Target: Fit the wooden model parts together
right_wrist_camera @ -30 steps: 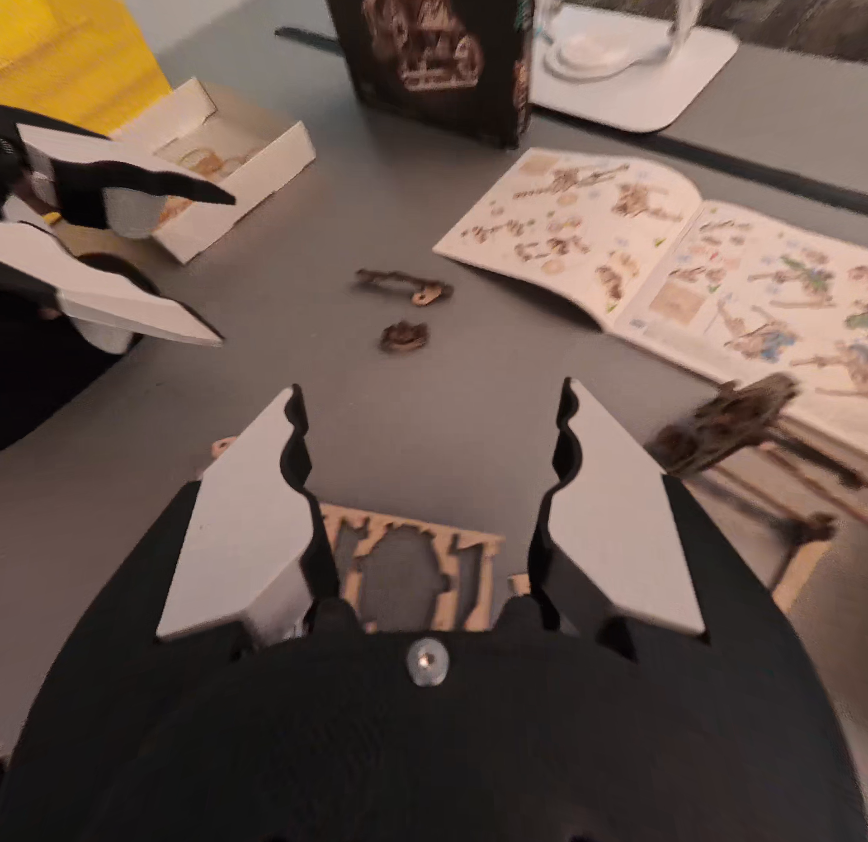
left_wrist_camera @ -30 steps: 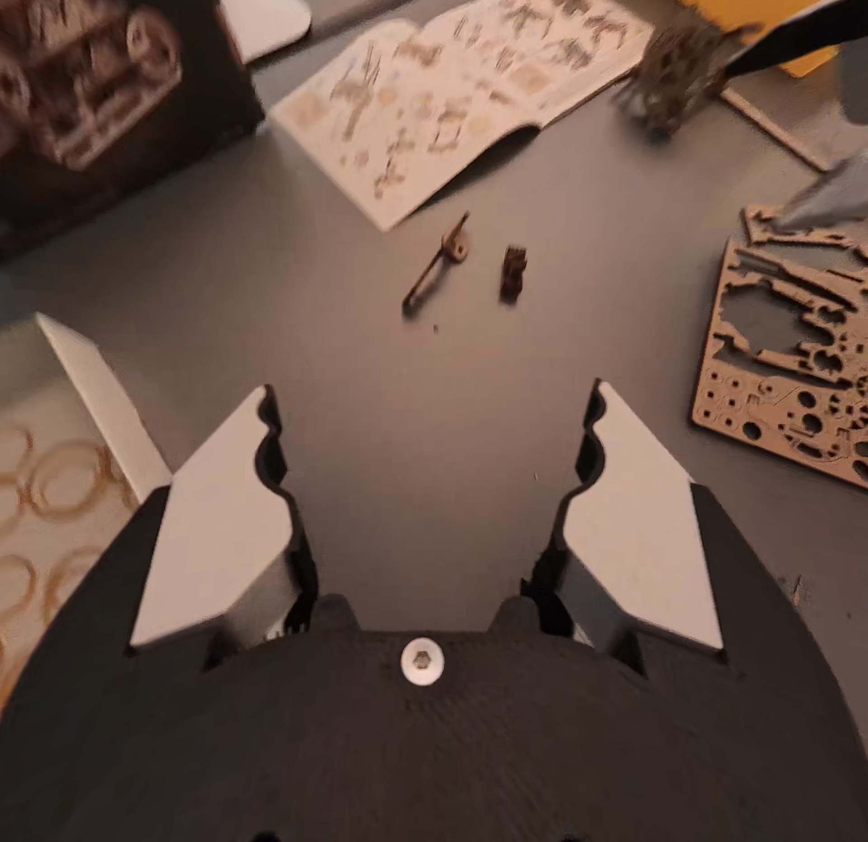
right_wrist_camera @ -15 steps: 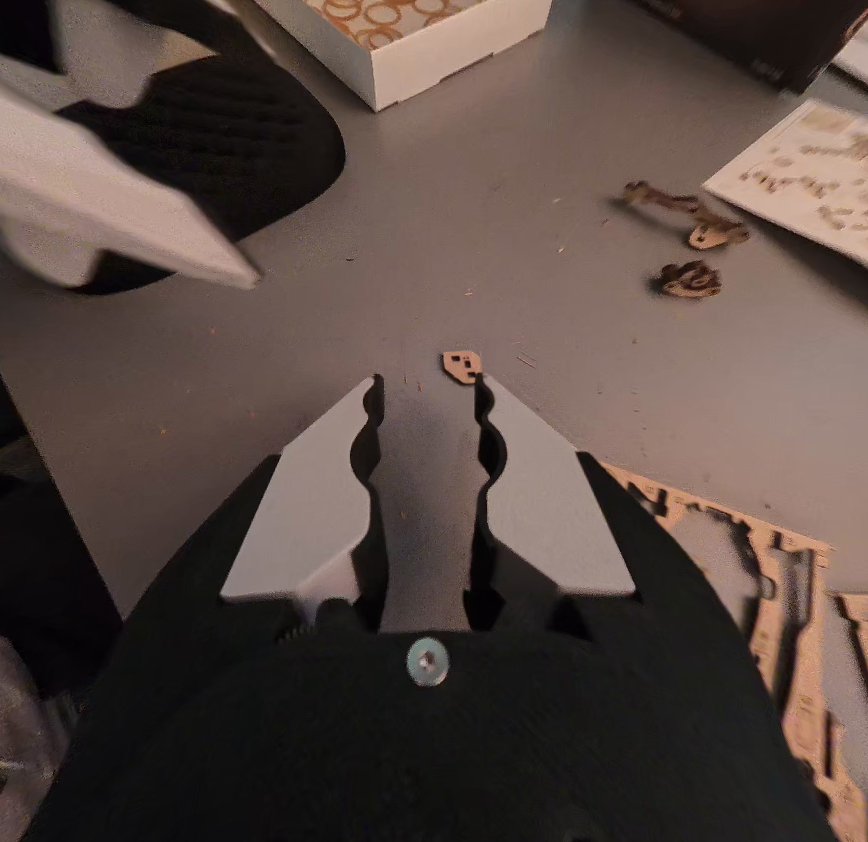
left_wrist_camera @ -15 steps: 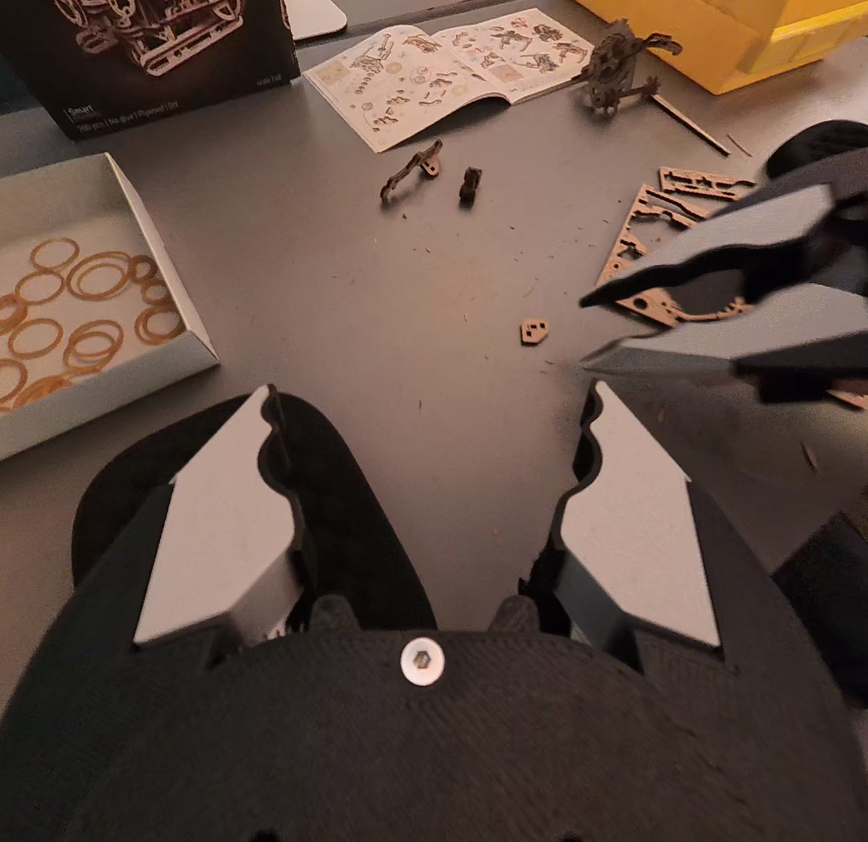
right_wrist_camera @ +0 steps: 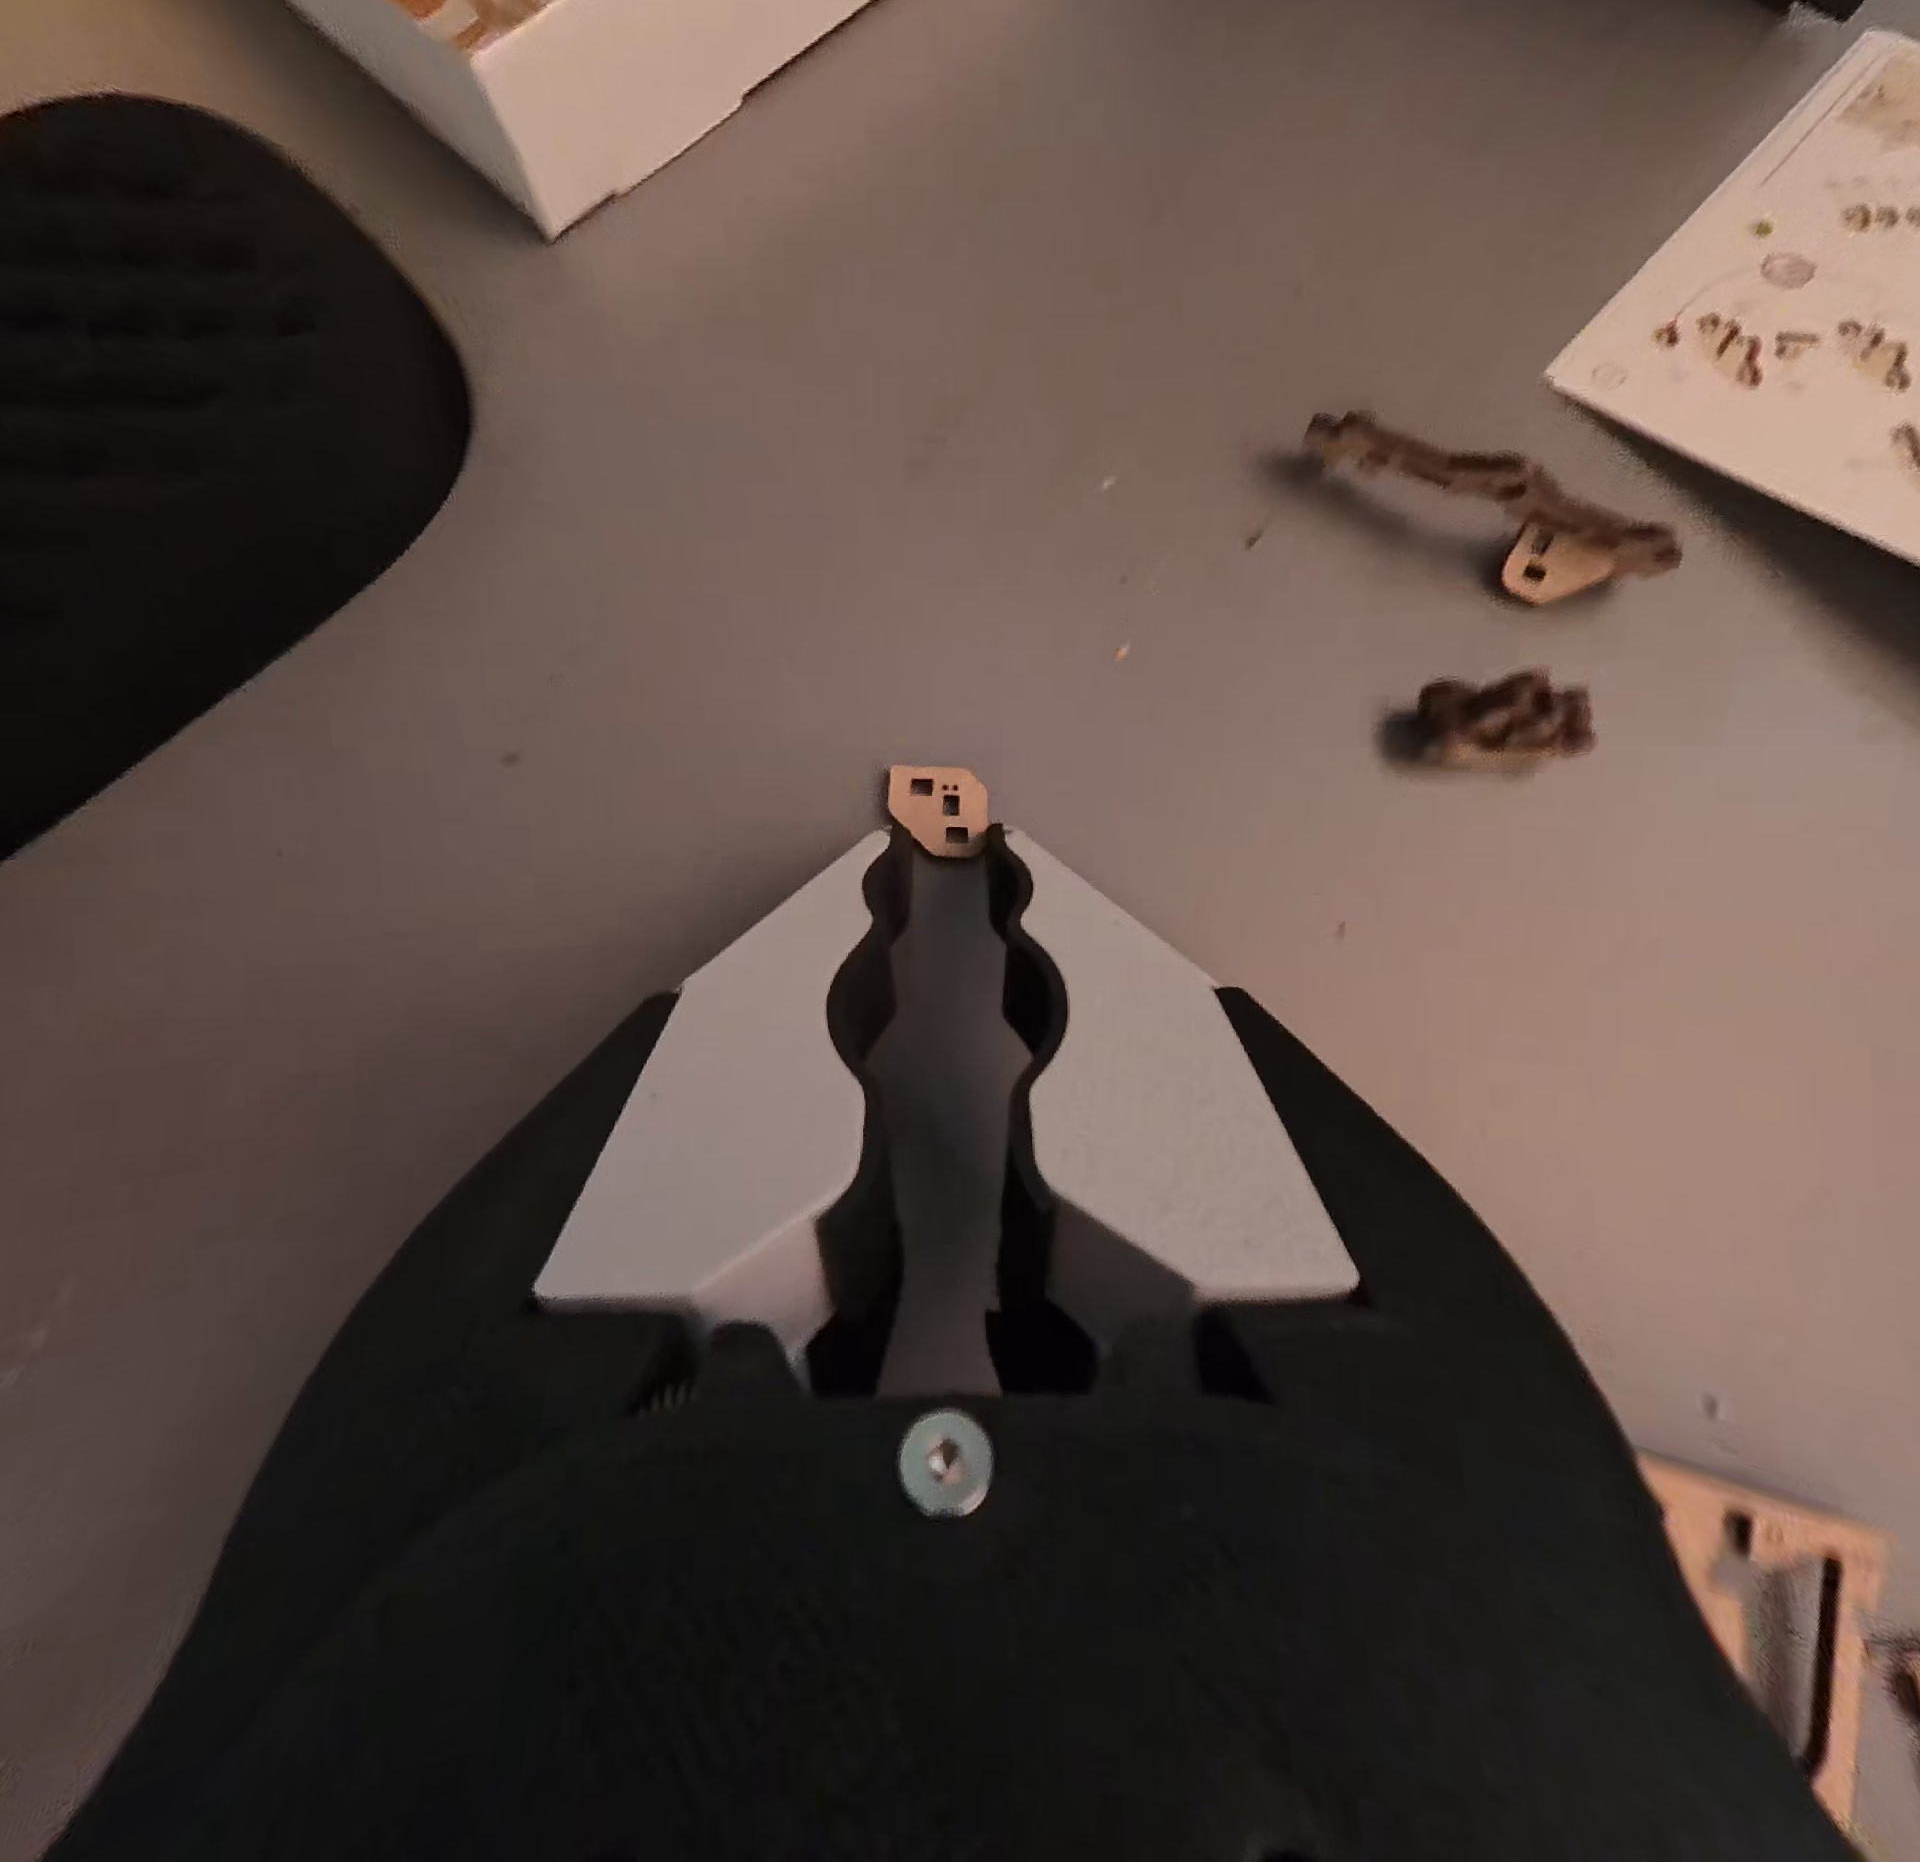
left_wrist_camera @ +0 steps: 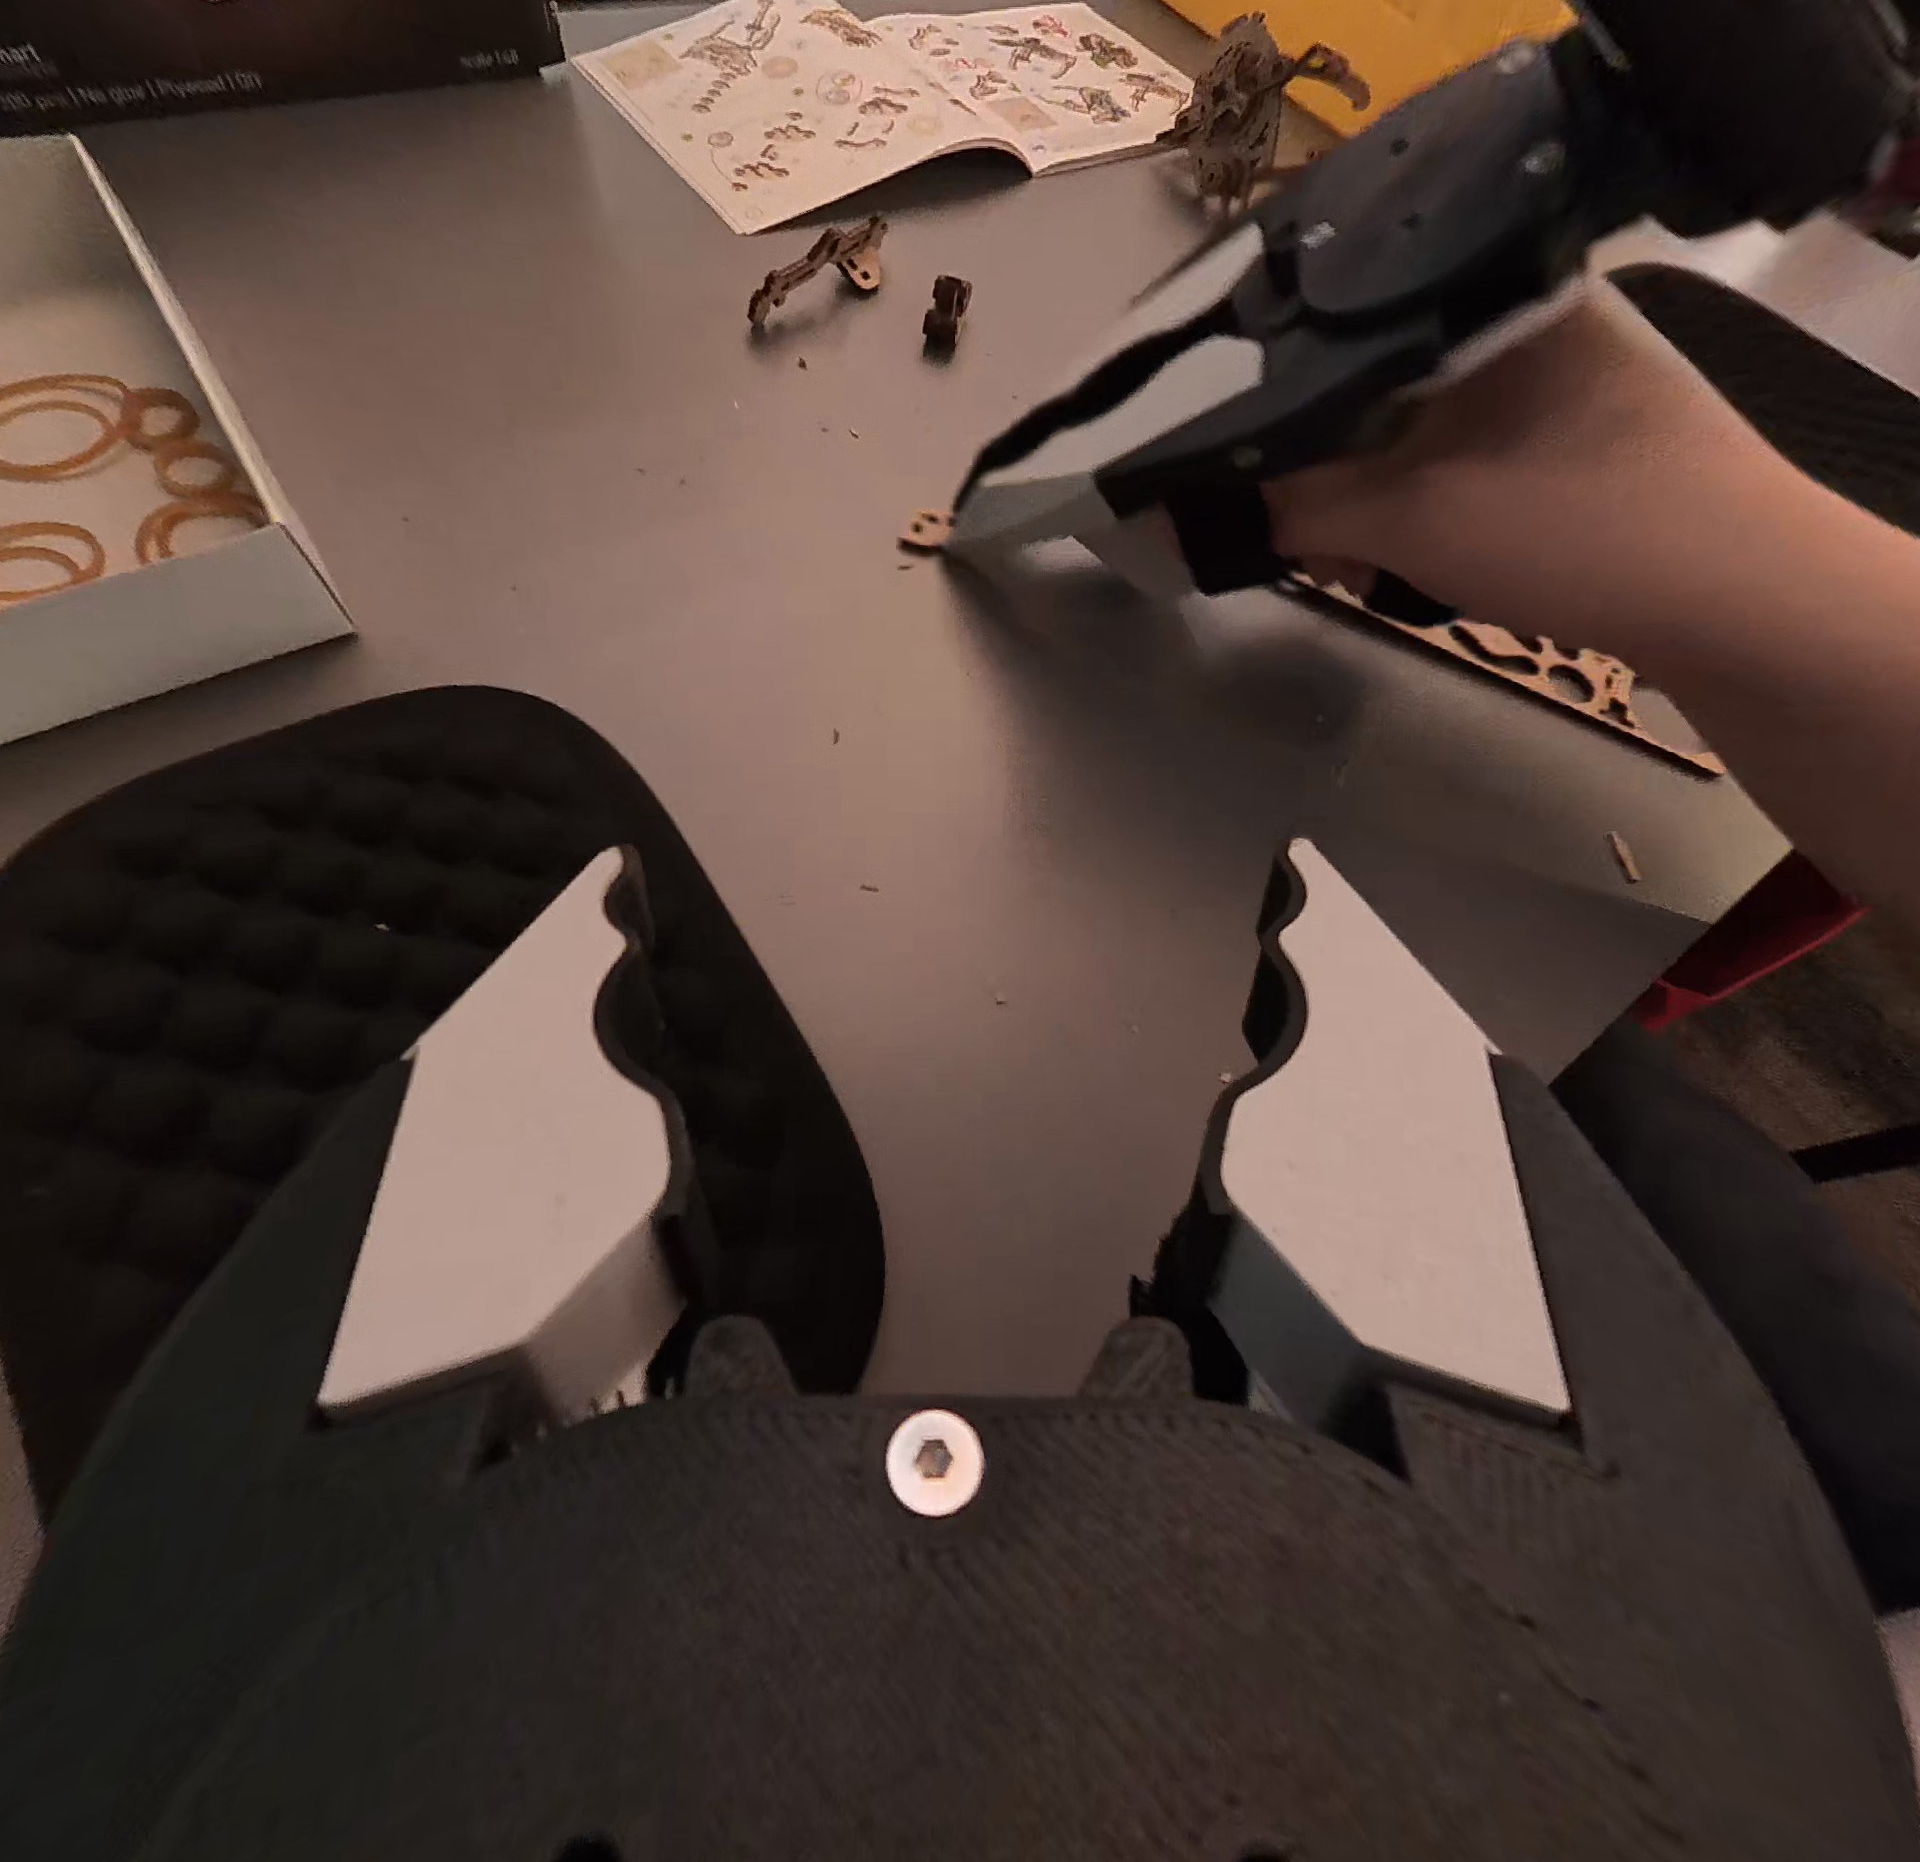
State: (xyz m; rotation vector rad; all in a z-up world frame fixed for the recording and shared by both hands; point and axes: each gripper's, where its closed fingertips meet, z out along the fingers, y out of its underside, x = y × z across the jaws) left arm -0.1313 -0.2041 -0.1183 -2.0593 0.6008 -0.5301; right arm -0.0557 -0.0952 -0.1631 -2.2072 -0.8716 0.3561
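A small flat wooden piece [right_wrist_camera: 938, 807] with square holes lies on the grey table; it also shows in the left wrist view [left_wrist_camera: 925, 530]. My right gripper [right_wrist_camera: 945, 836] is tilted down onto the table with its tips closed on the near end of that piece; it shows in the left wrist view too [left_wrist_camera: 971, 508]. My left gripper [left_wrist_camera: 956, 856] is open and empty, held above the table's near side, well short of the piece. A long wooden sub-assembly [right_wrist_camera: 1486, 503] and a small dark wooden part [right_wrist_camera: 1486, 726] lie farther out.
A white box [left_wrist_camera: 177, 617] of rubber bands stands at the left. A black padded pad [left_wrist_camera: 260, 929] lies under my left finger. An open instruction booklet [left_wrist_camera: 883, 98], a built wooden model [left_wrist_camera: 1236, 119], a yellow box [left_wrist_camera: 1351, 25] and a cut-out wooden sheet [left_wrist_camera: 1527, 669] lie around. The left gripper's tips are roughly 15 centimeters from the right gripper's.
My right gripper has come down to the table and closed from wide open onto the small wooden piece. My left gripper has pulled back toward the near side and stays open.
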